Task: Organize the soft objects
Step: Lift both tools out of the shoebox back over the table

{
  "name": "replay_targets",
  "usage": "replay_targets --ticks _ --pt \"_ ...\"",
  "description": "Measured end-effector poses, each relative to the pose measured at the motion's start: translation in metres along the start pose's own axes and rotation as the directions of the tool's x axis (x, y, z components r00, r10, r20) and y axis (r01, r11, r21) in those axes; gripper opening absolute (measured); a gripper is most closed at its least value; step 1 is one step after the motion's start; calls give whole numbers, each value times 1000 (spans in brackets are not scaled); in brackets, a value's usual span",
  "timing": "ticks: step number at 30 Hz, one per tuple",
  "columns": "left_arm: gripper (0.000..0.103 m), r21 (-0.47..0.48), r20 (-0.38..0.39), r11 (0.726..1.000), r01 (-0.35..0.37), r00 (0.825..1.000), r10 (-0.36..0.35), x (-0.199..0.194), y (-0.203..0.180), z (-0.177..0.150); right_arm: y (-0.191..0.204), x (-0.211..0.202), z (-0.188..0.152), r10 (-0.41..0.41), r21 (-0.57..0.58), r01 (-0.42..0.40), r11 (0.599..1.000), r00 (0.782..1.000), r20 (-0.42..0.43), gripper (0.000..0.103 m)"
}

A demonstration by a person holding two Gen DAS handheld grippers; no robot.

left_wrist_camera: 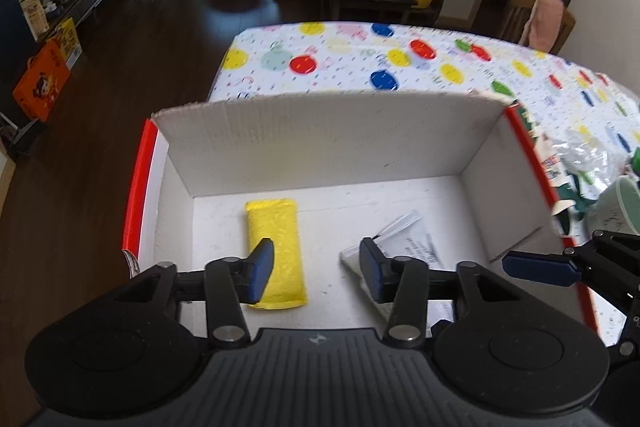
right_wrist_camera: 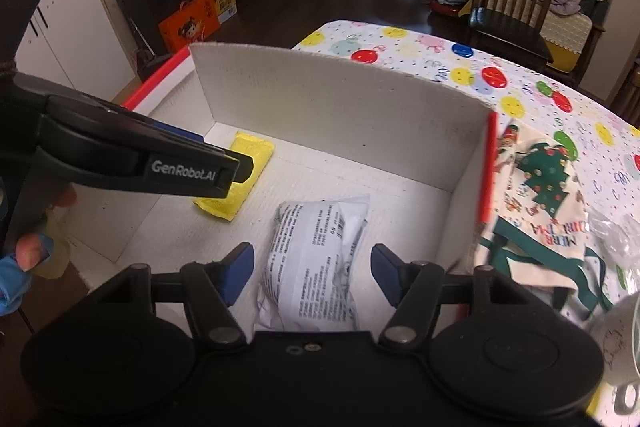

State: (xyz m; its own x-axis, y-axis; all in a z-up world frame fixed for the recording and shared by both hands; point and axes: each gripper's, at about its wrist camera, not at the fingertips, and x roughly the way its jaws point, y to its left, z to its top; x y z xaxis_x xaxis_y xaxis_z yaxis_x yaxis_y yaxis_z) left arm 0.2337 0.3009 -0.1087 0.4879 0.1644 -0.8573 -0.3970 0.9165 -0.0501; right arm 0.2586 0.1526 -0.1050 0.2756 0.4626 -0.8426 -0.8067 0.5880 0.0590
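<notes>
With both sets of tongs released and empty over the white box [left_wrist_camera: 320,143]: yellow sponge [left_wrist_camera: 276,251] by its left wall, white packet [right_wrist_camera: 312,263] mid-floor. Lift right gripper [right_wrist_camera: 312,273] and left gripper [left_wrist_camera: 316,267] straight up, no snagging the walls.

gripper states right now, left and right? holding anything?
Left gripper: open, holding nothing, over the yellow sponge in the box.
Right gripper: open, holding nothing; the white packet lies between its fingers, untouched.

Black gripper [left_wrist_camera: 316,267], blue pads [left_wrist_camera: 262,269]
</notes>
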Motion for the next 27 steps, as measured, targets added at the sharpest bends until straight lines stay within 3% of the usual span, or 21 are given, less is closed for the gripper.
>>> replay_targets --ticks 12,22,24,27 --pt "58 52 118 996 71 990 -77 -53 -26 -8 -6 -63 -14 -18 45 12 999 991 134 69" --pt "64 85 213 986 143 964 -158 -101 -51 -19 -12 -122 -36 -34 79 14 997 968 250 73" --pt "65 94 226 983 160 958 -178 -109 -56 -23 -15 -132 -42 -48 96 23 995 962 268 78" --pt "71 104 242 977 187 948 -207 -119 -64 -27 -22 -148 -53 -71 114 38 993 951 300 80"
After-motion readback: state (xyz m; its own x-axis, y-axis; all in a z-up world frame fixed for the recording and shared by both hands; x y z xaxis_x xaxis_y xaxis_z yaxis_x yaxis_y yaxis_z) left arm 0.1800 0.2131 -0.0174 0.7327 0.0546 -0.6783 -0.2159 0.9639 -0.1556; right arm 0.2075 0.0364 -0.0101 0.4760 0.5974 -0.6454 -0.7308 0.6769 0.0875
